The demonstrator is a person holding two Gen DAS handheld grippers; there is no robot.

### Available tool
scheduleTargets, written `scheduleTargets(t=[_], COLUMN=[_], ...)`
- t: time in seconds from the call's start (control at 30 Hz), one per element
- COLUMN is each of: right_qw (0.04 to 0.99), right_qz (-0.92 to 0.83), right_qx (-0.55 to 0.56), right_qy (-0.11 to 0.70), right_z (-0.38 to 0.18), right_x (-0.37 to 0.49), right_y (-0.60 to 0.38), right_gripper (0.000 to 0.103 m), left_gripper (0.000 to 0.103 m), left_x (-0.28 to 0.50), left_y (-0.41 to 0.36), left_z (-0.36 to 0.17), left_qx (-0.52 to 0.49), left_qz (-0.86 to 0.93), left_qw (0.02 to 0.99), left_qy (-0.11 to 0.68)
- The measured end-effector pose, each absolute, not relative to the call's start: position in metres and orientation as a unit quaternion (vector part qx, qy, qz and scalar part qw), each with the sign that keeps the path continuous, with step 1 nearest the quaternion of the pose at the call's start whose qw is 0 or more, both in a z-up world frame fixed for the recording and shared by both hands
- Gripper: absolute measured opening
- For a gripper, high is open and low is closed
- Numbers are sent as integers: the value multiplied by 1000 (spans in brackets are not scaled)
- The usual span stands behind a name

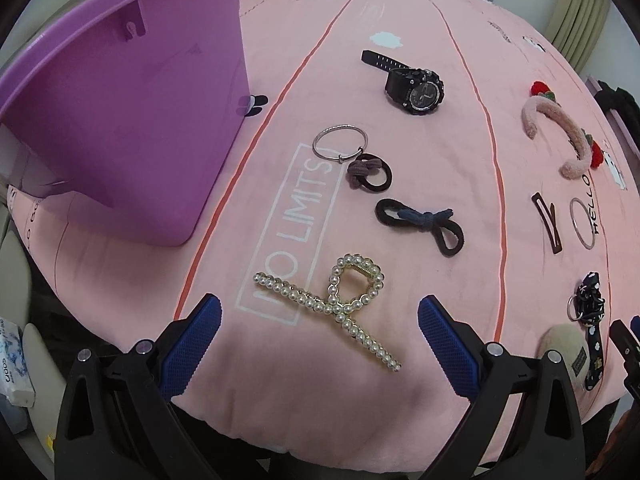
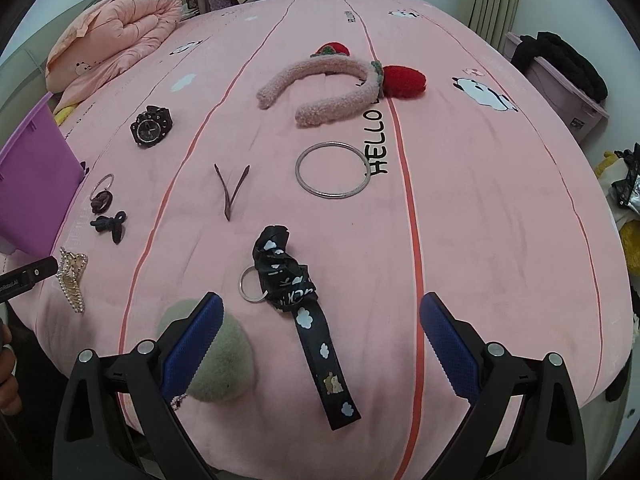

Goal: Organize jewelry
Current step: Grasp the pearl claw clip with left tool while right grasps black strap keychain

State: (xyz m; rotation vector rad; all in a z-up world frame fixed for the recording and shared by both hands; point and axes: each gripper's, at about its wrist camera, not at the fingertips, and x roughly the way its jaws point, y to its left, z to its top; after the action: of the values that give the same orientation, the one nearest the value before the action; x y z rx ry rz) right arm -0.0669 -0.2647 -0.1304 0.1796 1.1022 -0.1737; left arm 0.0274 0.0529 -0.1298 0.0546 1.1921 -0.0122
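Note:
My left gripper [image 1: 320, 332] is open, its blue pads either side of a pearl hair claw [image 1: 332, 304] on the pink bedspread. Beyond lie a dark bow hair tie [image 1: 420, 224], a knotted hair tie [image 1: 368, 172] touching a thin silver bangle [image 1: 339, 143], and a black watch [image 1: 412, 84]. A purple bin [image 1: 120, 112] stands at the left. My right gripper [image 2: 320, 336] is open over a black lanyard with a key ring [image 2: 296, 292]. Ahead are a silver bangle [image 2: 332, 176], a brown hair clip [image 2: 232, 192] and a fuzzy pink strawberry headband [image 2: 332, 84].
A beige pompom [image 2: 224, 364] lies by my right gripper's left finger. A folded pink quilt [image 2: 116, 40] sits at the bed's far left. A lilac box with black clothing [image 2: 560, 76] stands off the bed's right side. The bed edge runs just under both grippers.

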Motion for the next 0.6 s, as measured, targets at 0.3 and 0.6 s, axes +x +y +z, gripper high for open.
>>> scheduleTargets(t=[0.3,0.6], right_qw=[835,825], right_qz=[-73,-74], right_qx=[83,77], right_qy=[539,554], right_z=[-147,-162], right_x=[-51,-41], right_y=[-269,-271], right_gripper=[94,94], left_gripper=[97,97], left_x=[29,35], left_y=[66,64], left_z=[-146,-167], left_qx=[27,15], left_qz=[-6,6], left_qw=[821,801], left_qy=[570,598])
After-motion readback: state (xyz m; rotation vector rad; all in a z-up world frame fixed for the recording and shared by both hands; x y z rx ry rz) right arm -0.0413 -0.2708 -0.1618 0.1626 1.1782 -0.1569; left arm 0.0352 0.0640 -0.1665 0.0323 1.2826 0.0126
